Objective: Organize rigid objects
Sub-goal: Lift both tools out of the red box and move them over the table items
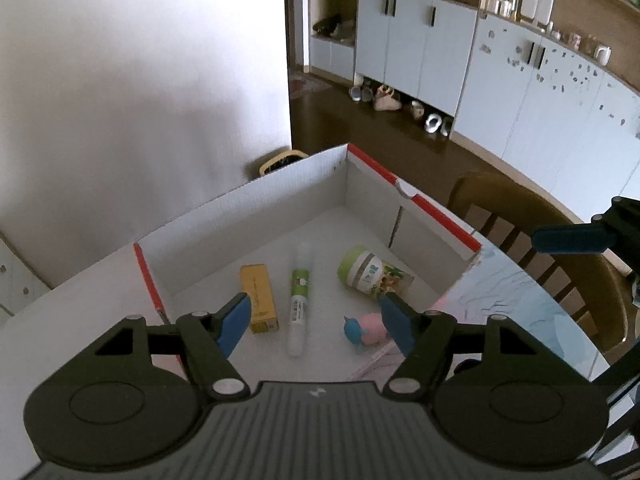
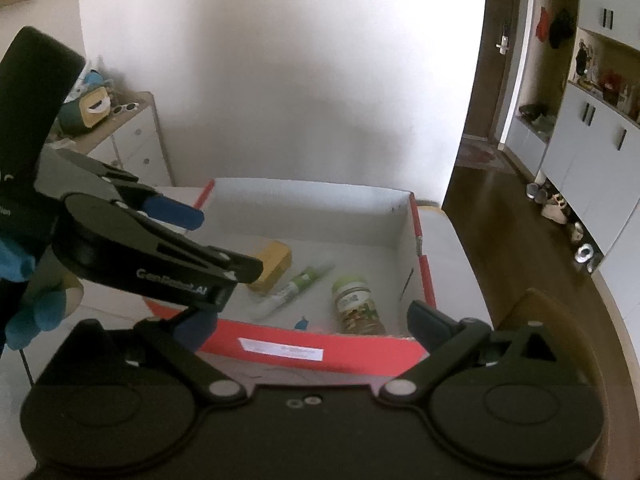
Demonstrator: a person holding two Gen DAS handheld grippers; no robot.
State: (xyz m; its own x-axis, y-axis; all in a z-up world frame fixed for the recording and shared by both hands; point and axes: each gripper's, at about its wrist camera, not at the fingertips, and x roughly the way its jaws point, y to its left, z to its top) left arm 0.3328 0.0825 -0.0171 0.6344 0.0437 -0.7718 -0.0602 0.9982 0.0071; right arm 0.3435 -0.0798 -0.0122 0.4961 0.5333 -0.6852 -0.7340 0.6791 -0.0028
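Both sets of jaws released, nothing held: left gripper (image 1: 316, 322) and right gripper (image 2: 308, 326) above the box (image 1: 248, 216) holding yellow carton (image 1: 259, 298), tube (image 1: 299, 300), jar (image 1: 370, 272).

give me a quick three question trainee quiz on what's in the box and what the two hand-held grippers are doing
1. True or false: the yellow carton lies inside the white box.
2. Multiple choice: the white and green tube lies between the yellow carton and which item? A) a mug B) the green-lidded jar C) a spoon
3. Short answer: is the left hand-held gripper or the right hand-held gripper holding anything?

Key:
1. True.
2. B. The jar lies on its side, with the pink and blue toy nearer the camera in the left wrist view.
3. Neither; both stand open and empty above the box.
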